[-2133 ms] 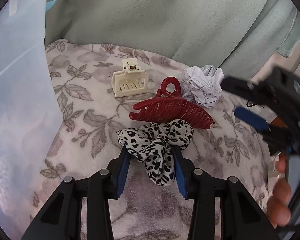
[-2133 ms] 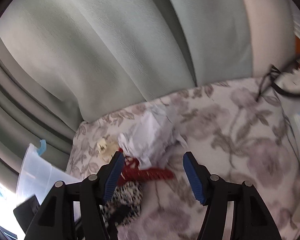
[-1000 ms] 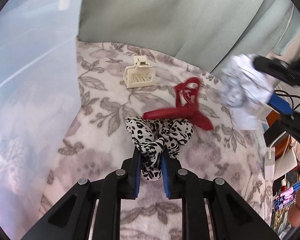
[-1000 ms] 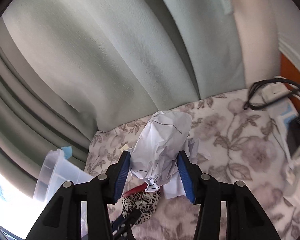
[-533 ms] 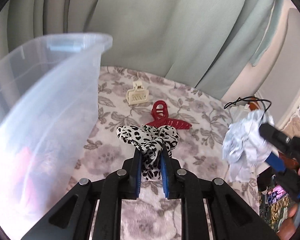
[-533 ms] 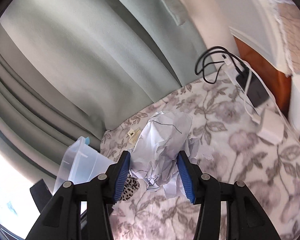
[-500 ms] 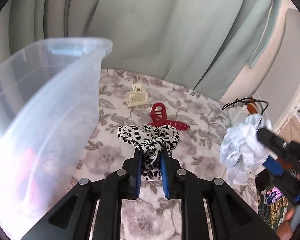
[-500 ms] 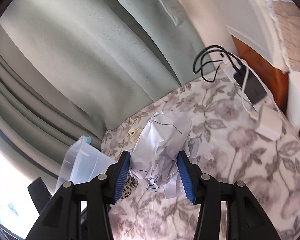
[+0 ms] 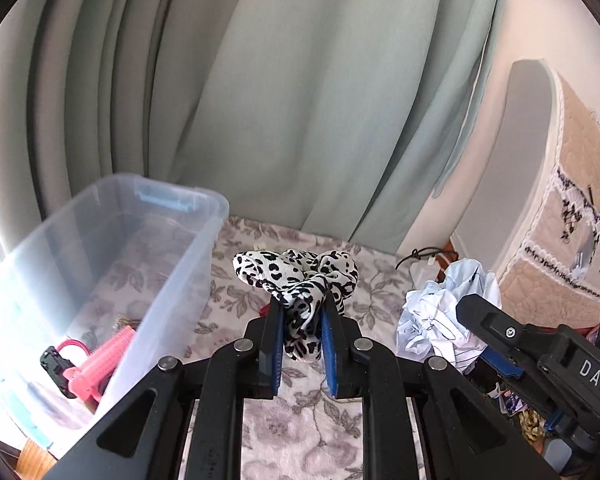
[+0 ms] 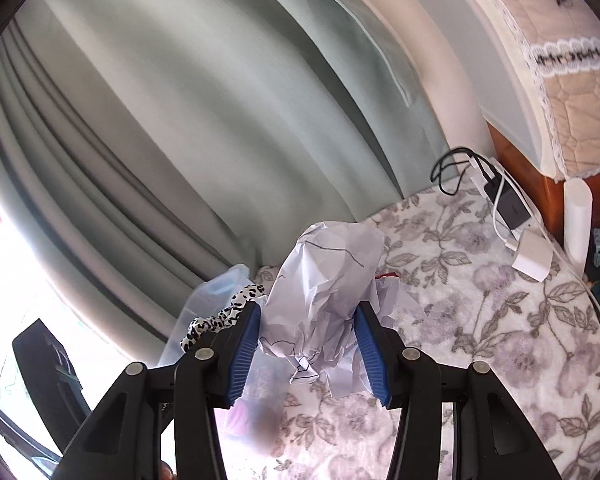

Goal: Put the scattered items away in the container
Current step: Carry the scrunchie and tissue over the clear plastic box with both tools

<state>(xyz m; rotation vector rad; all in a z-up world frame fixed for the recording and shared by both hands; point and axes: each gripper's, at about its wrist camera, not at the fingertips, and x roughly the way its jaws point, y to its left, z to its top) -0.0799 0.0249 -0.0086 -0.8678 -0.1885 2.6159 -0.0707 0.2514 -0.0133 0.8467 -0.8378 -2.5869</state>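
My left gripper [image 9: 301, 320] is shut on a black-and-white leopard scrunchie [image 9: 300, 276] and holds it high above the floral blanket [image 9: 236, 296], just right of the clear plastic bin [image 9: 148, 264]. My right gripper [image 10: 307, 332] is shut on a crumpled white paper ball [image 10: 320, 300], also lifted; the paper also shows in the left wrist view [image 9: 440, 312]. The bin holds a pink hair roller [image 9: 100, 356] and a black item. A red hair clip [image 10: 386, 275] shows as a sliver behind the paper.
Grey-green curtains [image 9: 280, 100] hang behind the blanket. A black charger with cables [image 10: 504, 196] and a white adapter [image 10: 534, 258] lie at the blanket's right edge. A quilted beige cover [image 9: 572, 240] stands at the right.
Both grippers have risen further with their loads. The bin now lies lower in the left view, its inside visible. The clips on the blanket have dropped behind the scrunchie and paper.
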